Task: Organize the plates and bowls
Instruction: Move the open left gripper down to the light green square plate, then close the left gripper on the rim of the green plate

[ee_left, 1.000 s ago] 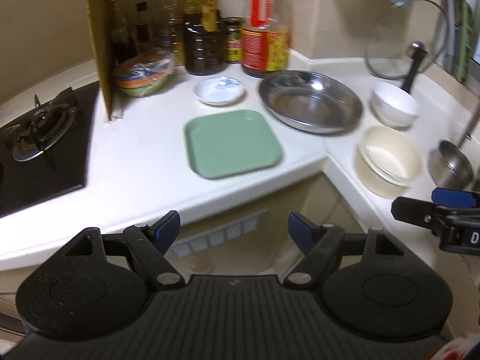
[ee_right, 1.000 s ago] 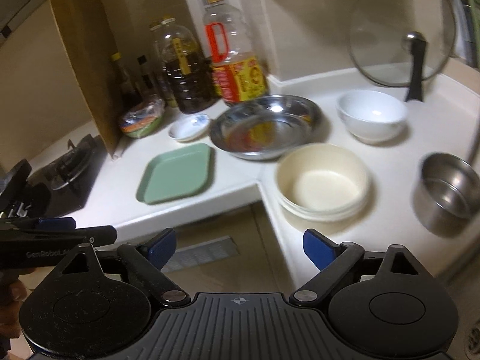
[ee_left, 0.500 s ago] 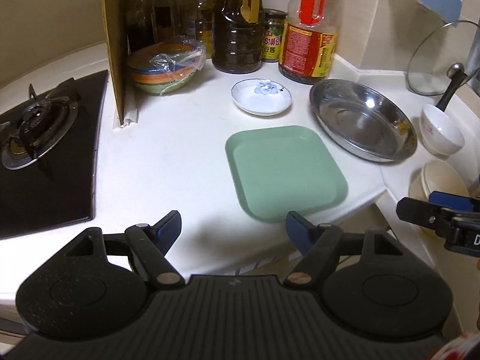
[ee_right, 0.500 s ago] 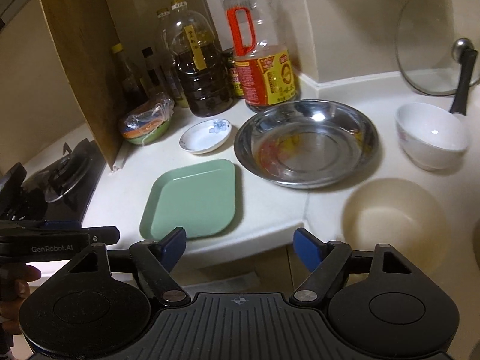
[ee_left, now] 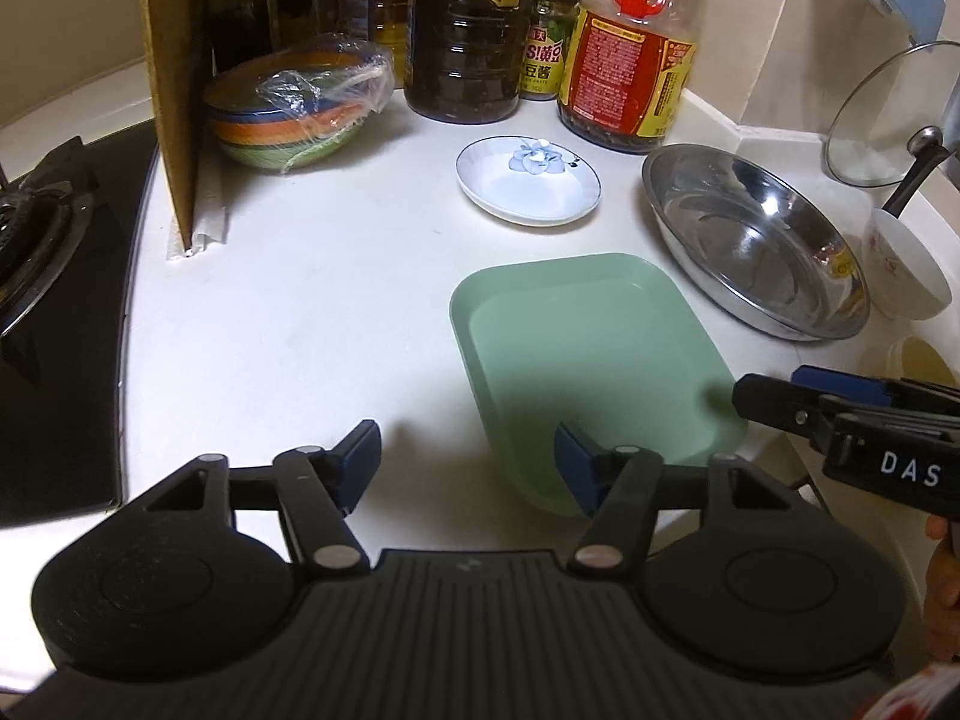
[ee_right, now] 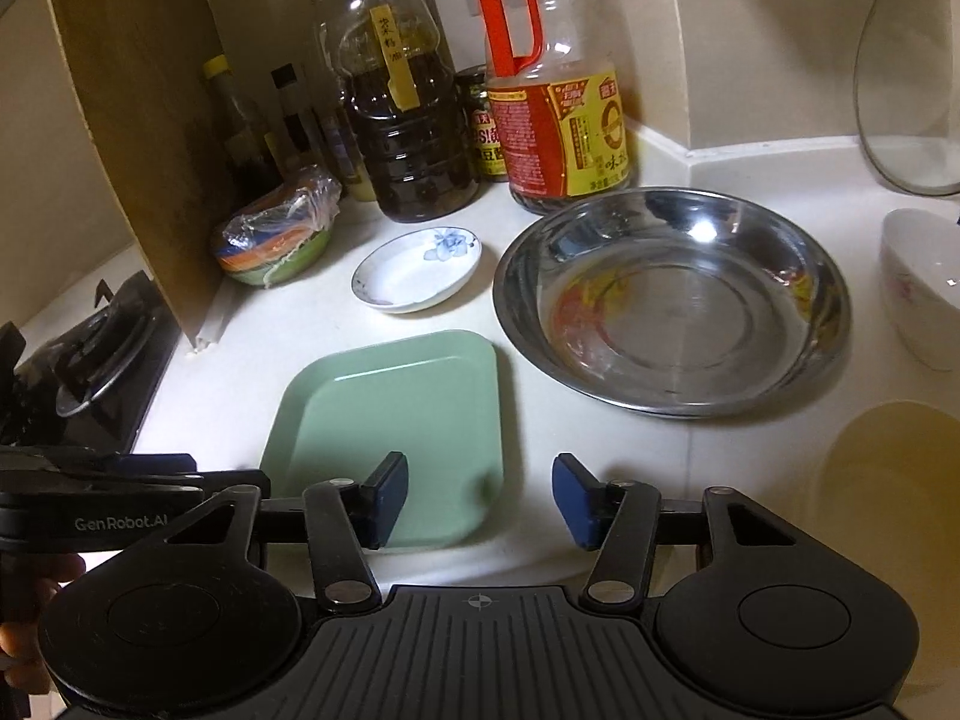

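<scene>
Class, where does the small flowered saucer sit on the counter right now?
The saucer sits centre-back in both wrist views, behind the green plate, left of the steel dish and in front of the oil bottles.

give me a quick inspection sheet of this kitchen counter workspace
surface: white corner counter, dishes spread across it
job's things: green square plate at the front edge; small flowered dish; steel pan; white bowl; cream bowl
clutter: wrapped colored bowls, oil bottles, glass lid
grippers: left gripper open, empty; right gripper open, empty
cables: nothing seen
surroundings: gas stove, cardboard divider
</scene>
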